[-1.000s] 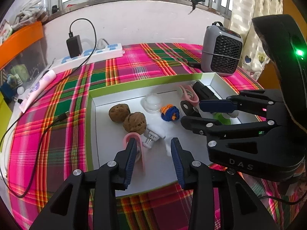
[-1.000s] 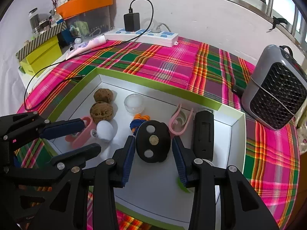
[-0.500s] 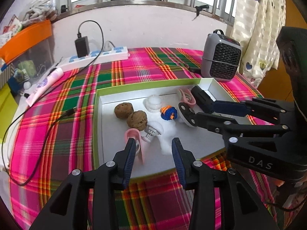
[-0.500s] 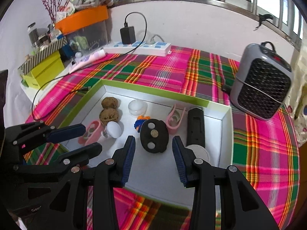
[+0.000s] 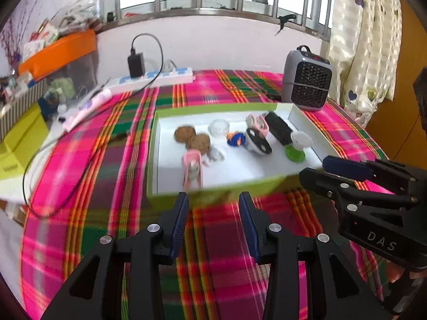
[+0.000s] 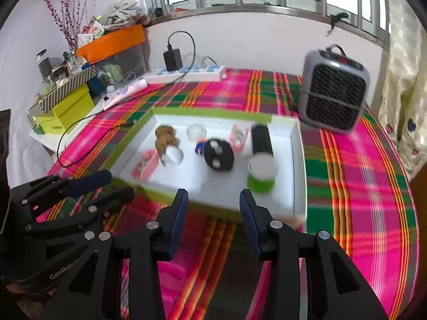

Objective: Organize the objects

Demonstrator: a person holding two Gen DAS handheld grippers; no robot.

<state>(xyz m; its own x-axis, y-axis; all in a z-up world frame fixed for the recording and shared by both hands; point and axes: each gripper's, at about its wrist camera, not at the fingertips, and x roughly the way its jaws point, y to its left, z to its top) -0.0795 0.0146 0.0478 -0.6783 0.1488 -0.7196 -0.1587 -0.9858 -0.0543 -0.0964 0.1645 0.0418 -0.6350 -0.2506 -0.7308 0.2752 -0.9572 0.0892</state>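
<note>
A white tray with a green rim sits on the plaid cloth. It holds two walnuts, a pink clip, a white plug, a clear lid, a blue-orange ball, a black disc, a second pink clip, a black cylinder and a green-based white cup. My left gripper and right gripper are open, empty, in front of the tray.
A grey heater stands at the back right. A power strip with a black charger lies at the back wall. Yellow-green boxes and an orange-lidded bin crowd the left. A black cable trails left.
Both grippers have pulled back out of the tray towards me and up, staying open. The black disc stays in the tray.
</note>
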